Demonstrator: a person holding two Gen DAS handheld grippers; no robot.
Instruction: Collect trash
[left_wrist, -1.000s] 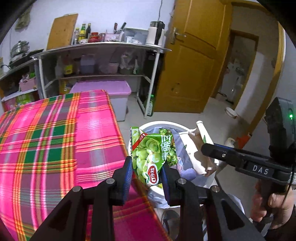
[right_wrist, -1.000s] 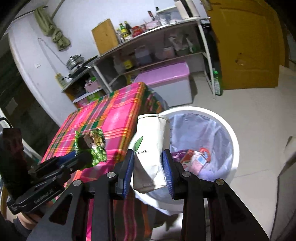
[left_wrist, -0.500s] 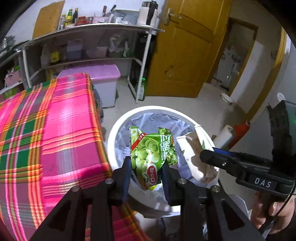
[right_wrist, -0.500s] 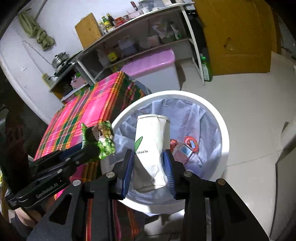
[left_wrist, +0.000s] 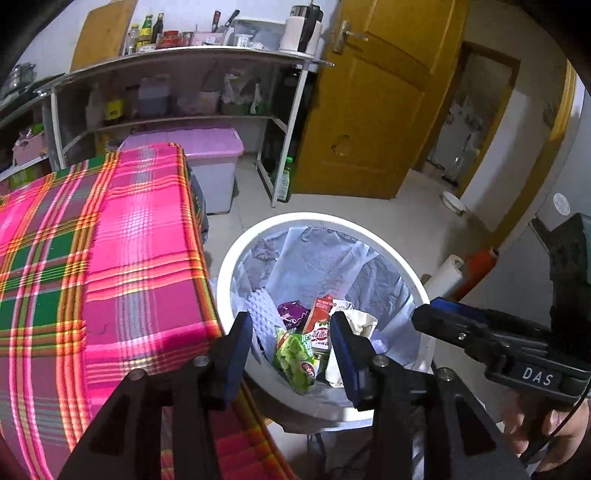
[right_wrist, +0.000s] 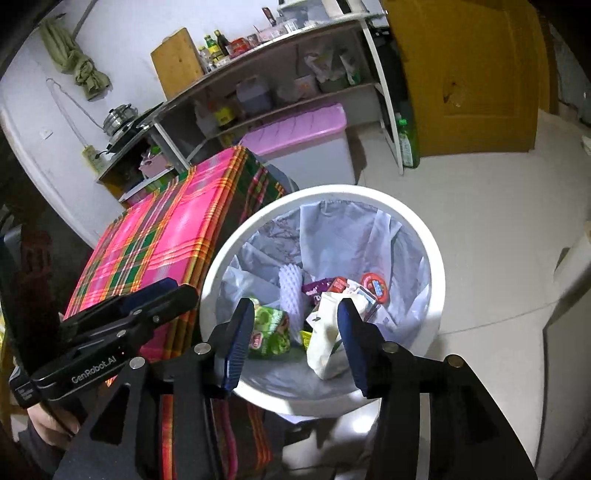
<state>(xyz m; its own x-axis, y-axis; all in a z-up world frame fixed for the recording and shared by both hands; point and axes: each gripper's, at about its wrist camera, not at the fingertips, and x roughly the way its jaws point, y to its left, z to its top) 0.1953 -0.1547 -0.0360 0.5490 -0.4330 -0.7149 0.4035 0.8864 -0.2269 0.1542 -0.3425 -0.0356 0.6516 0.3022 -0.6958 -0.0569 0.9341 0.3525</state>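
Since a second ago both pieces of trash have left your fingers: the green bag (left_wrist: 295, 354) and the white bag (right_wrist: 325, 332) now lie inside the bin (left_wrist: 369, 236), and both pairs of jaws have just been opening with nothing between them.

Nearest the bin's close rim, your left gripper (left_wrist: 291, 350) stands wide open and empty above it; the green bag lies below, against the near wall of the liner. Your right gripper (right_wrist: 293, 336) is likewise open and empty over the same rim, with the white bag lying crumpled just beyond its fingers, beside the green bag.

Further into the bin sit a white foam net (right_wrist: 291, 288), a purple wrapper (left_wrist: 293, 314), a red-and-white packet (left_wrist: 321, 321) and a round red lid (right_wrist: 373, 285), all on the bottom of the pale liner.

Touching the bin's left side hangs the pink plaid cloth of the table (left_wrist: 110, 240). Behind the bin, a pink-lidded box (left_wrist: 207, 147) stands on the floor under a shelf (left_wrist: 184, 59) of bottles, next to the yellow door (left_wrist: 369, 110).
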